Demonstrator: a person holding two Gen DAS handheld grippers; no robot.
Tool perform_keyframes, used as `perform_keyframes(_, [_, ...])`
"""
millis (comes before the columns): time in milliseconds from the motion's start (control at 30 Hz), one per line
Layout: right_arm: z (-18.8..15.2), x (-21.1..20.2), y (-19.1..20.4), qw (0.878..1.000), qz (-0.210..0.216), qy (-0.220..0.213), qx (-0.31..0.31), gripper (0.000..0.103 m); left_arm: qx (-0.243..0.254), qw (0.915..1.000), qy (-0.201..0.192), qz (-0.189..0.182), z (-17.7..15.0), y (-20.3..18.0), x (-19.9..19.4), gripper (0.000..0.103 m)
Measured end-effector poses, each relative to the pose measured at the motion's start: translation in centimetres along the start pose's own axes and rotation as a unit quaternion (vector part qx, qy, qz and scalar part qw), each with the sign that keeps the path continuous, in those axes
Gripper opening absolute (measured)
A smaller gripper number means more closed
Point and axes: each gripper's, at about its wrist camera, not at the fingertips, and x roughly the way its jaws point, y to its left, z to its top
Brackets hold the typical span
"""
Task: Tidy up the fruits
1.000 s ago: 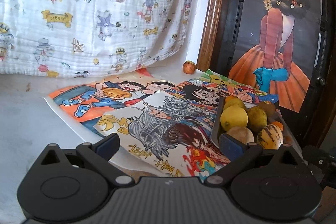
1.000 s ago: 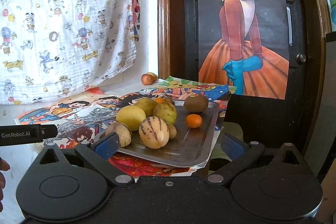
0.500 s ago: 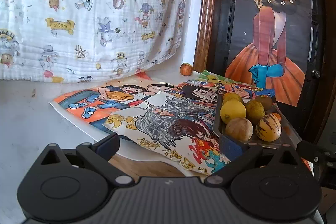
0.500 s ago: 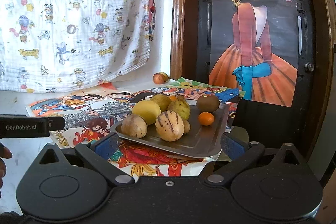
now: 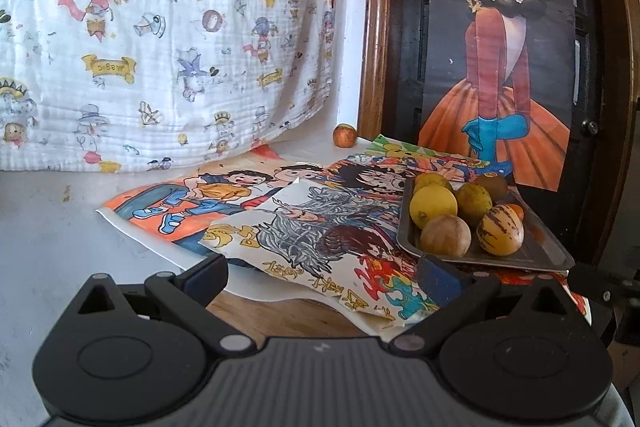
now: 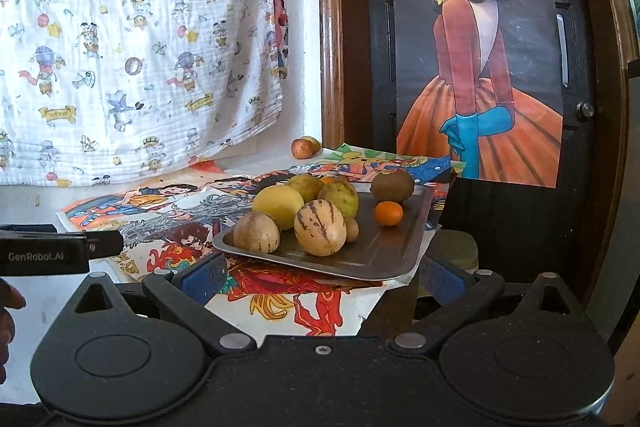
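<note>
**Fruit piled on a tray, both grippers waiting empty**

Nearest me, the left gripper hangs with its fingers spread wide and nothing between them, over the near edge of the table. The right gripper is likewise spread and empty, just short of the near edge of the metal tray.

The tray sits on the right side of the table, on top of overlapping cartoon drawings. At its near left is a tan round fruit, touching a striped melon to its right. Behind them are a yellow lemon and two greenish fruits. Apart to the right lie a small orange and, farther back, a kiwi.

At the far end, off the tray, a small reddish fruit rests against the wooden door frame. Behind everything hang a printed white cloth on the left and a poster of a girl on the right.
</note>
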Motion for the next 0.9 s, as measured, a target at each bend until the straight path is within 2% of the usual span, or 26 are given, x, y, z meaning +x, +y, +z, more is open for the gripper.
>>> perform_keyframes(900, [-0.24, 0.06, 0.13, 1.0, 0.006, 0.004, -0.004, 0.102, 0.011, 0.9998, 0.007, -0.011, -0.55, -0.13, -0.44, 0.103])
